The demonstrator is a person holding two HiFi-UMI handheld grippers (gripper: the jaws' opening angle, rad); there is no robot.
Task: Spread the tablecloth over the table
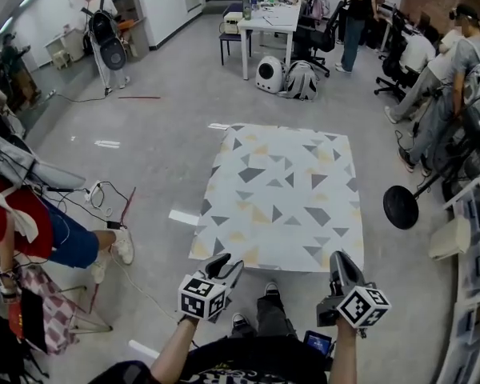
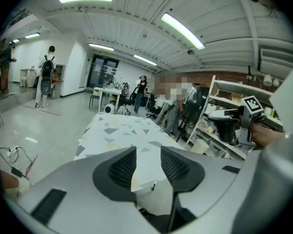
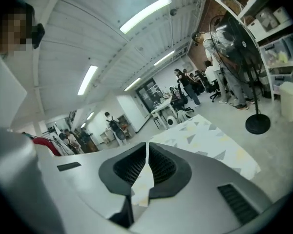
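A white tablecloth (image 1: 280, 190) with grey and yellow triangles lies spread flat over the table, and its near edge hangs just ahead of me. My left gripper (image 1: 230, 264) hovers over the near left corner. In the left gripper view its jaws (image 2: 149, 150) stand apart, nothing is pressed between them, and the tablecloth (image 2: 122, 128) shows through the gap. My right gripper (image 1: 338, 258) hovers over the near right corner. Its tips (image 3: 146, 145) meet in the right gripper view, leaving only a thin slit. The tablecloth (image 3: 210, 138) lies flat beyond and is not lifted.
A fan on a black round base (image 1: 400, 206) stands right of the table, beside a white bin (image 1: 450, 237) and shelves (image 1: 472, 294). A seated person (image 1: 32, 222) and floor cables (image 1: 104, 194) are at the left. Desks (image 1: 276, 18), chairs and people fill the back.
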